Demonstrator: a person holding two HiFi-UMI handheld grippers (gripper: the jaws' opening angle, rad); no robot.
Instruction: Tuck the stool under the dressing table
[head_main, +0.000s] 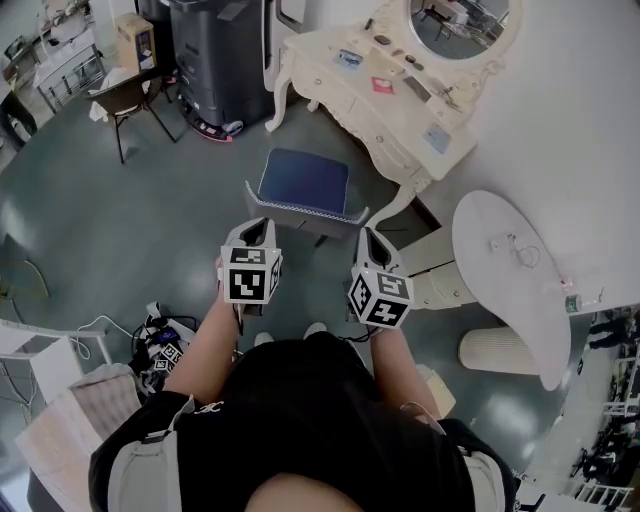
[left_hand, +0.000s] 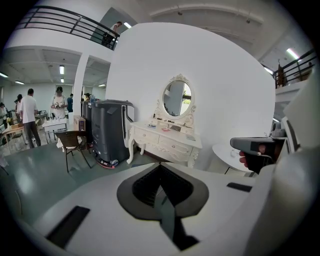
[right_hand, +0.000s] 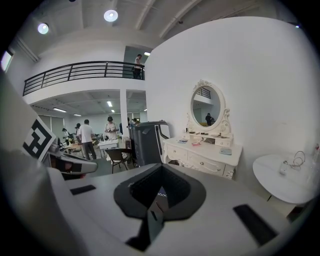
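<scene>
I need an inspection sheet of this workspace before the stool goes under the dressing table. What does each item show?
Surface: glossy grey floor.
Job's things: stool stands before the dressing table, not yet under it.
Clutter: small items on the dressing table top.
Grippers: left gripper and right gripper just behind the stool, jaws together, nothing between.
Cables: tangle on the floor at the person's left.
Surroundings: chair, dark machine, round table, people far off.

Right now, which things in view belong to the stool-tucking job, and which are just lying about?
Job:
- stool
- dressing table
- left gripper
- right gripper

Lying about:
- round white table
- folding chair
- dark grey machine
- cable bundle on the floor
</scene>
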